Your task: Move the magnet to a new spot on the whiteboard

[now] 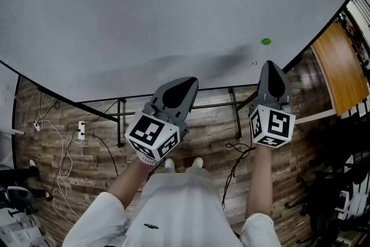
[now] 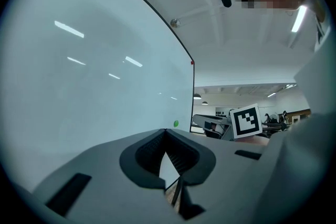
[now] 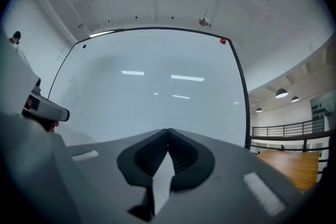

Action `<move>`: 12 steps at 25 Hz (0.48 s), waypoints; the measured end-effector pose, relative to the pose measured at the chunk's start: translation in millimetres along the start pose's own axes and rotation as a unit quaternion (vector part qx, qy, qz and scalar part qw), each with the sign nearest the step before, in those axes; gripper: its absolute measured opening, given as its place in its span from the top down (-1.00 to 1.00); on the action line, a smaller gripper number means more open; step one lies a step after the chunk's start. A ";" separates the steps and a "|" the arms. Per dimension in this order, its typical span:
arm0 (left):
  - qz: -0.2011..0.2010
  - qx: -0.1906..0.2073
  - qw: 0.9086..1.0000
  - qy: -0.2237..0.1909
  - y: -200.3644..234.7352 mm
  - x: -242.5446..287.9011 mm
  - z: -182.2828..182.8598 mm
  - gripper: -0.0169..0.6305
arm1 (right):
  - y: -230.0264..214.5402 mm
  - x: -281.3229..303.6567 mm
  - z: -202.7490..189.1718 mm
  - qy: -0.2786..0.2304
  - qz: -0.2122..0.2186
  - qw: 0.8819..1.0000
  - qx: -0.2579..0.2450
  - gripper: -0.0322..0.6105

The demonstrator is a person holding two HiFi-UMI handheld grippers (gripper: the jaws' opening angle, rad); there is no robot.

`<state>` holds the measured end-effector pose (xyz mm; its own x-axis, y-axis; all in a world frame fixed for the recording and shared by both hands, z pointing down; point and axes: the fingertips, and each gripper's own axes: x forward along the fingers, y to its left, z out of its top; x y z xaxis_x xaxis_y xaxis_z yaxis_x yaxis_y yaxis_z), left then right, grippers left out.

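A small green magnet [image 1: 266, 41] sticks to the big whiteboard [image 1: 144, 20], low on its right side. My right gripper [image 1: 270, 65] points at the board just below the magnet, a short gap away, its jaws shut with nothing between them. My left gripper [image 1: 186, 84] hangs further left, below the board's lower edge, also shut and empty. In the left gripper view the green magnet [image 2: 176, 124] shows beyond the closed left gripper [image 2: 166, 135], near the right gripper's marker cube [image 2: 246, 121]. In the right gripper view the right gripper [image 3: 168, 131] faces the whiteboard [image 3: 152, 86]; the magnet is hidden.
The board's black stand [image 1: 173, 104] runs under it over a wooden floor. White cables and a power strip [image 1: 81, 131] lie at the left, a black cable [image 1: 234, 162] near my feet. A wooden tabletop [image 1: 341, 69] stands at the right. A red magnet [image 3: 223, 41] sits at the board's top corner.
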<state>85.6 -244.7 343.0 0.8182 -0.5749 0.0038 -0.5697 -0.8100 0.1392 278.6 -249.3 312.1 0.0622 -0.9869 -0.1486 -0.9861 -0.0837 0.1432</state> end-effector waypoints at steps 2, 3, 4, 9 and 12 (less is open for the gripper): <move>-0.002 0.000 1.000 -0.001 -2.3 -8.6 0.9 0.93 | 3.7 -13.4 4.9 -0.001 -0.002 1.000 0.003 0.87; -0.003 -0.001 1.000 -0.002 -3.0 -13.1 1.4 0.93 | 6.0 -20.3 6.9 0.000 -0.003 1.000 0.005 0.87; -0.003 -0.001 1.000 -0.003 -3.3 -17.7 2.0 0.93 | 8.8 -27.0 8.5 0.001 -0.003 1.000 0.006 0.87; -0.005 0.006 1.000 -0.006 -3.8 -39.5 2.8 0.93 | 24.9 -62.8 16.2 0.002 -0.006 1.000 0.017 0.87; -0.006 0.012 1.000 -0.003 -3.0 -50.7 -0.1 0.93 | 33.9 -83.2 20.1 0.001 -0.011 1.000 0.015 0.87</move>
<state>45.8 -213.1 342.5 0.8245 -0.5659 -0.0027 -0.5618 -0.8190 0.1164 236.9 -167.3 309.7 0.0835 -0.9854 -0.1487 -0.9889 -0.1004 0.1099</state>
